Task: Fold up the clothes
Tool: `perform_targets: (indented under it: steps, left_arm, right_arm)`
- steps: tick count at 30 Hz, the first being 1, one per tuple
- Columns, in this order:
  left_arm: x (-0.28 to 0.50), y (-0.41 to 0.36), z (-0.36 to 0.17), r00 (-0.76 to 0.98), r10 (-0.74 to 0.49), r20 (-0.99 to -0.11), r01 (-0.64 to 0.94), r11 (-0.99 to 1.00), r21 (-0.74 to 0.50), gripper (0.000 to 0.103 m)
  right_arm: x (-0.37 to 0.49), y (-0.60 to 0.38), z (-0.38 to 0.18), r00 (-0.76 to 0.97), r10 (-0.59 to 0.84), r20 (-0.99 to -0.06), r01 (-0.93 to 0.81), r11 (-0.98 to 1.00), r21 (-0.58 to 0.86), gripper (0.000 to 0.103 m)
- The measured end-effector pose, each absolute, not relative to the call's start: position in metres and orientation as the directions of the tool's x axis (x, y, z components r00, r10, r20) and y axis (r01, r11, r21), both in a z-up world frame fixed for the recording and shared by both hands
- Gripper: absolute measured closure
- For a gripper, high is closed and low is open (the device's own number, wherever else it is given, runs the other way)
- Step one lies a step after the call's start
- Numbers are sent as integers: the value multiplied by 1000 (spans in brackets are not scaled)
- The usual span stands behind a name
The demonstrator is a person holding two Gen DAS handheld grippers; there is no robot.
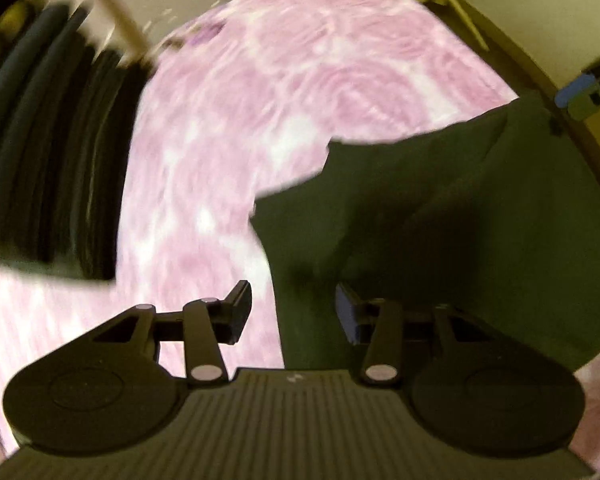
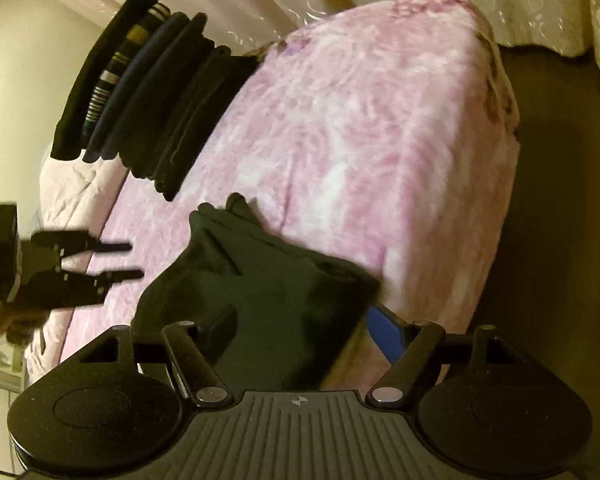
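Observation:
A dark green garment (image 1: 460, 208) lies crumpled on the pink patterned blanket (image 1: 240, 120) of a bed. My left gripper (image 1: 294, 308) is open just over the garment's left edge, one finger above the blanket and the other above the cloth, holding nothing. In the right wrist view the garment (image 2: 260, 272) lies bunched between the wide-spread fingers of my right gripper (image 2: 304, 330), which is open. The left gripper (image 2: 136, 260) shows at the left there, open above the blanket (image 2: 380, 140). The right gripper (image 1: 580, 96) with its blue pad peeks in at the upper right of the left wrist view.
A stack of folded dark clothes (image 2: 152, 92), one striped, stands on the bed's far side, also seen as the stack (image 1: 48, 152) at left. A pale curtain (image 2: 540, 0) hangs behind. Dark floor (image 2: 560, 200) runs beside the bed's edge.

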State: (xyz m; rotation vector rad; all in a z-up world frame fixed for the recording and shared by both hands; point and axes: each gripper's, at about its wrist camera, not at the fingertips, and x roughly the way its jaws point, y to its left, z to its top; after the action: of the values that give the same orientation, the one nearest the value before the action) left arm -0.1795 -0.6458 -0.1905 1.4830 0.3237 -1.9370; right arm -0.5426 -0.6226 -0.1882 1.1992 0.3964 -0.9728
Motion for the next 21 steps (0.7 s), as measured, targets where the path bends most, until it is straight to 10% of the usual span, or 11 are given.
perform_targets:
  steps: [7, 21]
  left_arm:
    - [-178, -627, -215, -125, -317, -940, 710, -690, 138, 62]
    - [-188, -646, -216, -207, -350, -913, 782, -620, 61, 63]
  right_arm:
    - [-534, -631, -203, 470, -413, -780, 856, -4, 518, 94]
    - [-553, -633, -202, 477, -385, -790, 866, 50, 498, 97]
